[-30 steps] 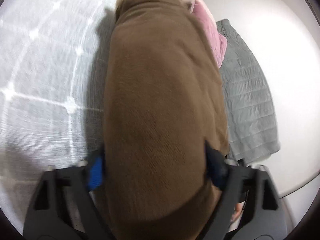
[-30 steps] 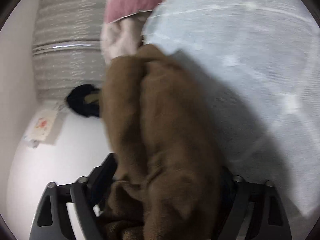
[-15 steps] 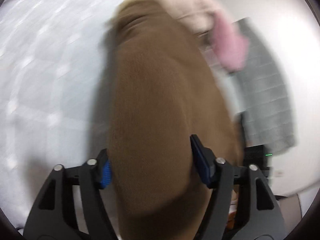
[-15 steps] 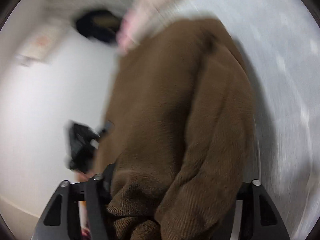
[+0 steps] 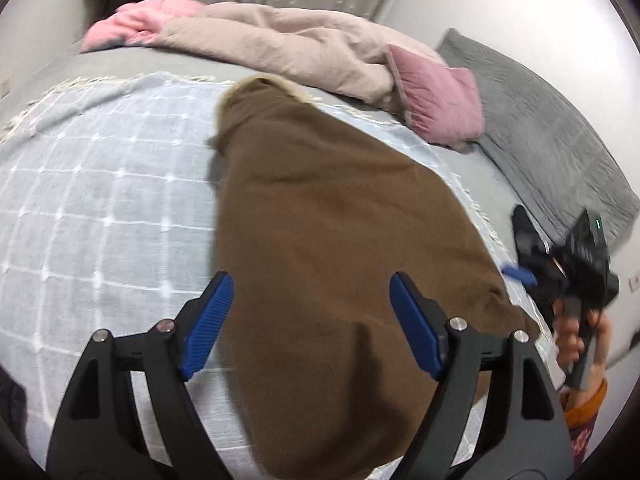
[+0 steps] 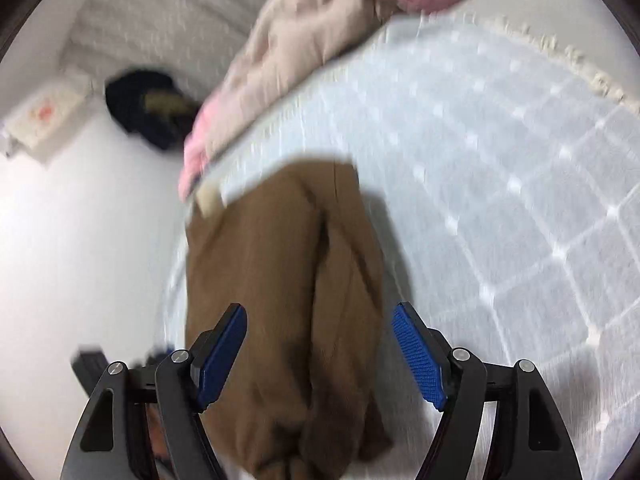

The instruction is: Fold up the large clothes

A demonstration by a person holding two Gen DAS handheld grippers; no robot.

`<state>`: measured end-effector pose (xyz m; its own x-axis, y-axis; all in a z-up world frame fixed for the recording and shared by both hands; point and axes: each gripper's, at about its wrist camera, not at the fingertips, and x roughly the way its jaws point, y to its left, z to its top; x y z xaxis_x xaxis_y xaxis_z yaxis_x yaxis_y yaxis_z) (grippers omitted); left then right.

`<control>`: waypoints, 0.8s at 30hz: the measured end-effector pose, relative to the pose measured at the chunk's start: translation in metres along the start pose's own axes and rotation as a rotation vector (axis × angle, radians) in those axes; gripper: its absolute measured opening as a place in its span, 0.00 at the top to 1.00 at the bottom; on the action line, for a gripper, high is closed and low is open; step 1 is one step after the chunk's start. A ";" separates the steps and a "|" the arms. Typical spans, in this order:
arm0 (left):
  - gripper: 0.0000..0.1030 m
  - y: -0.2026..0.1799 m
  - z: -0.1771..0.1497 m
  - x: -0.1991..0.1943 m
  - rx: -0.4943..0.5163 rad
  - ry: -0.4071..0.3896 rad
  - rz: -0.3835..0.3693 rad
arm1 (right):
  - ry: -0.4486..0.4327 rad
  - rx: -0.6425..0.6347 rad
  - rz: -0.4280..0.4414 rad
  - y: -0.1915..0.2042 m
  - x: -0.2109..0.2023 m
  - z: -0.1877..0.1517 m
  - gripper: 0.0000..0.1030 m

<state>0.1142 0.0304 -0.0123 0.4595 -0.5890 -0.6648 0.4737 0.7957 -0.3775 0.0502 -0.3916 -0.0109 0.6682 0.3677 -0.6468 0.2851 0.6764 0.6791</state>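
Covering most of the bed (image 5: pixel 60 76) is a pale blue checked throw (image 5: pixel 100 208), and on it lies the folded brown garment (image 5: pixel 332 240), near the throw's right edge, below a beige quilt (image 5: pixel 288 40) and pink cushion (image 5: pixel 440 100). My left claw (image 5: pixel 310 320) has just been spreading; its blue pads (image 5: pixel 206 322) stand wide and off the cloth, gripping nothing. My right claw (image 6: pixel 320 354) has just opened too, the garment lying loose beneath it.
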 end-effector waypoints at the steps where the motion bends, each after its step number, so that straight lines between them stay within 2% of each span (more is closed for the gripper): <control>1: 0.22 -0.002 -0.002 0.000 0.025 -0.011 -0.026 | -0.036 -0.023 0.025 0.006 0.002 0.004 0.26; 4: 0.22 -0.022 -0.007 0.003 0.123 -0.038 -0.082 | -0.007 -0.105 0.102 0.027 0.023 0.004 0.26; 5: 0.22 -0.027 -0.009 0.007 0.144 -0.028 -0.092 | 0.009 -0.134 0.093 0.033 0.034 0.003 0.27; 7: 0.22 -0.032 -0.012 0.014 0.163 -0.007 -0.103 | 0.029 -0.178 0.015 0.039 0.060 0.009 0.27; 9: 0.22 -0.035 -0.017 0.021 0.191 0.003 -0.085 | 0.049 -0.171 -0.011 0.033 0.079 0.003 0.33; 10: 0.22 -0.037 -0.019 0.022 0.208 -0.004 -0.074 | 0.058 -0.144 -0.005 0.030 0.092 0.005 0.50; 11: 0.22 -0.039 -0.019 0.022 0.228 -0.009 -0.064 | 0.053 -0.129 0.012 0.029 0.100 0.007 0.73; 13: 0.22 -0.041 -0.019 0.018 0.241 -0.012 -0.080 | 0.013 -0.149 0.054 0.035 0.089 0.006 0.85; 15: 0.22 -0.041 -0.019 0.014 0.241 -0.019 -0.129 | -0.077 -0.235 0.121 0.054 0.058 0.004 0.87; 17: 0.22 -0.045 -0.021 0.015 0.267 -0.022 -0.162 | -0.134 -0.284 0.128 0.072 0.031 -0.002 0.87; 18: 0.22 -0.046 -0.024 0.016 0.274 -0.018 -0.170 | -0.134 -0.276 0.095 0.069 0.033 0.001 0.87; 19: 0.22 -0.047 -0.027 0.020 0.279 0.002 -0.175 | -0.108 -0.246 0.028 0.058 0.043 0.004 0.85; 20: 0.22 -0.047 -0.029 0.023 0.286 0.015 -0.172 | -0.054 -0.211 -0.079 0.040 0.062 0.005 0.81; 21: 0.22 -0.049 -0.032 0.025 0.305 0.021 -0.163 | -0.024 -0.190 -0.134 0.033 0.071 0.005 0.78; 22: 0.22 -0.050 -0.032 0.023 0.318 0.022 -0.152 | 0.006 -0.154 -0.159 0.023 0.079 0.006 0.72; 24: 0.22 -0.051 -0.030 0.017 0.312 0.018 -0.145 | -0.024 -0.161 -0.152 0.030 0.068 0.008 0.70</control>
<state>0.0758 -0.0158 -0.0240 0.3581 -0.6882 -0.6310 0.7413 0.6204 -0.2559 0.1096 -0.3517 -0.0321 0.6429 0.2397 -0.7275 0.2719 0.8165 0.5093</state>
